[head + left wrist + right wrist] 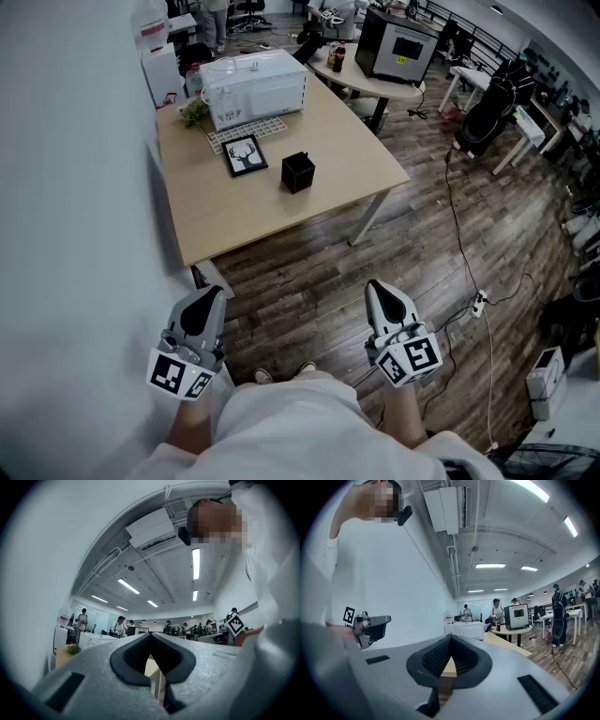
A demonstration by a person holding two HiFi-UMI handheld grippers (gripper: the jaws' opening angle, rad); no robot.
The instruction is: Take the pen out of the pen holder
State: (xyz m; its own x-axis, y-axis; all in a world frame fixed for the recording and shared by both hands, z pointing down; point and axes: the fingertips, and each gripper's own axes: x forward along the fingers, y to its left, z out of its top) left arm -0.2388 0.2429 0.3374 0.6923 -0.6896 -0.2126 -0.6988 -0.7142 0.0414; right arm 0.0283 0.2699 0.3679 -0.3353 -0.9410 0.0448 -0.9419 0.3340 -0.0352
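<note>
The pen holder (297, 172), a small black open-topped box, stands near the middle of the light wooden tabletop (281, 216). It is too small in the head view for us to make out a pen in it, so we judge that the pen is inside it and has not been taken out. Nothing of the task shows as done. The walk up to the tabletop, the reach, the grasp and the lift are all left.

From where we stand, the pen holder lies well ahead of both tools and between their two lines of aim, somewhat nearer the line of the left one. A stretch of wooden floor (309, 281) and the near edge of the tabletop lie between.

The left hand-held gripper (211, 292) has its jaws together with nothing between them, and it is held close to our body. The right hand-held gripper (377, 287) likewise has its jaws closed on nothing, and it is carried beside the left at about the same height. Neither touches anything.

Just beyond the pen holder, toward the left tool's side, a framed deer picture (246, 156) lies on the tabletop. Farther off stand a white plastic box (253, 86) and a small green plant (194, 112).
</note>
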